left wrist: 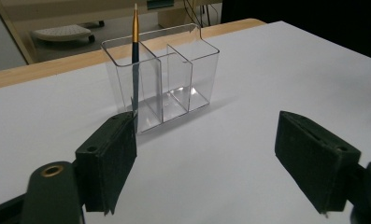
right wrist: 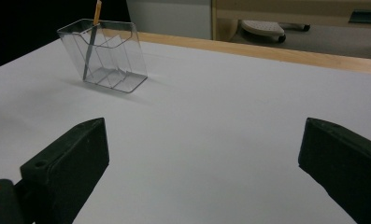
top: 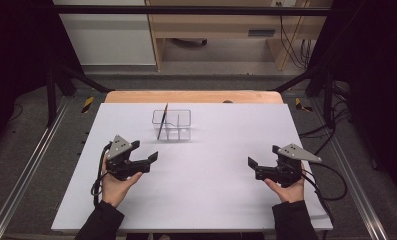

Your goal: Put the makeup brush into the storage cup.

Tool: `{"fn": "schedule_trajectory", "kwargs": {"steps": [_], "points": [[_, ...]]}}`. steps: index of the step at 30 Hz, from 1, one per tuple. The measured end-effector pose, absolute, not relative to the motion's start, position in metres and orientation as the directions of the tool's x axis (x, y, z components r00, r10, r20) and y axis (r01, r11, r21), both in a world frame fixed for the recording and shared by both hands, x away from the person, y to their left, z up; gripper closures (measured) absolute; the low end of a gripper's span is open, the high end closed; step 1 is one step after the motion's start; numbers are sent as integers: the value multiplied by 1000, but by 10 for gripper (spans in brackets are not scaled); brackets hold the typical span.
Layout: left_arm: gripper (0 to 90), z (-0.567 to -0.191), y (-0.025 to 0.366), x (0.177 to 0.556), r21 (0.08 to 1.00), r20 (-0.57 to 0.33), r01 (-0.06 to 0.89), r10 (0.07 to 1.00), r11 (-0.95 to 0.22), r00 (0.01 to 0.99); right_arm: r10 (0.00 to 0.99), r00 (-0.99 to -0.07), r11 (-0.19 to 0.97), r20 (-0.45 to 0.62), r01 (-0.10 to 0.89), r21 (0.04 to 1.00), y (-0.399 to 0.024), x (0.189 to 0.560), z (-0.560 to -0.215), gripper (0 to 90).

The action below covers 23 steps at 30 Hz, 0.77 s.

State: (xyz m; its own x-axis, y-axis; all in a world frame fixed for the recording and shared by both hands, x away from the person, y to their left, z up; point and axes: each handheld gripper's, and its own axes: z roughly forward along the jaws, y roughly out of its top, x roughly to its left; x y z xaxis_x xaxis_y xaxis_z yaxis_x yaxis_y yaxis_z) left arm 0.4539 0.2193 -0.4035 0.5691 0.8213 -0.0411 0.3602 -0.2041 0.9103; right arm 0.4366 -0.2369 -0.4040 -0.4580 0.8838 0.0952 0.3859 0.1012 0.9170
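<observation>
Where the high view looks down, a clear divided holder (top: 172, 124) sits upper centre on the white table (top: 211, 200), a dark brush (top: 162, 122) leaning in its left compartment; left gripper (top: 147, 161) lower left, right gripper (top: 254, 167) lower right, both open, empty, well apart from it. Left gripper view: holder (left wrist: 174, 79) and brush (left wrist: 135, 56) upper centre-left, beyond wide-spread jaws. Right gripper view: holder (right wrist: 103, 58) with brush (right wrist: 93, 32) upper left, far beyond parted jaws.

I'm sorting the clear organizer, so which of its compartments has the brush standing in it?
The tall end compartment of the clear organizer, leftmost in the left gripper view: the brush stands there; the other compartments hold nothing.
</observation>
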Motion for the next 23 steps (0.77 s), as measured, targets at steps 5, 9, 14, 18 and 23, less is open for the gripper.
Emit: {"fn": "schedule_trajectory", "kwargs": {"steps": [5,9,14,18,23], "points": [[131,-408,226,447,907,-48,371,829,-197,557,881,-463,100,100,388,916,-238,435,-403,21],[113,-410,234,444,906,-64,381,832,-182,550,878,-469,112,93,392,913,-238,435,-403,18],[100,-413,242,440,903,-64,388,838,-182,542,876,-475,126,87,398,909,-237,435,-405,18],[94,-417,249,437,900,-64,397,849,-178,525,874,-478,134,82,401,906,-235,435,-407,18],[96,-419,255,436,907,-68,388,849,-166,524,873,-480,137,81,403,905,-234,435,-407,19]]}}
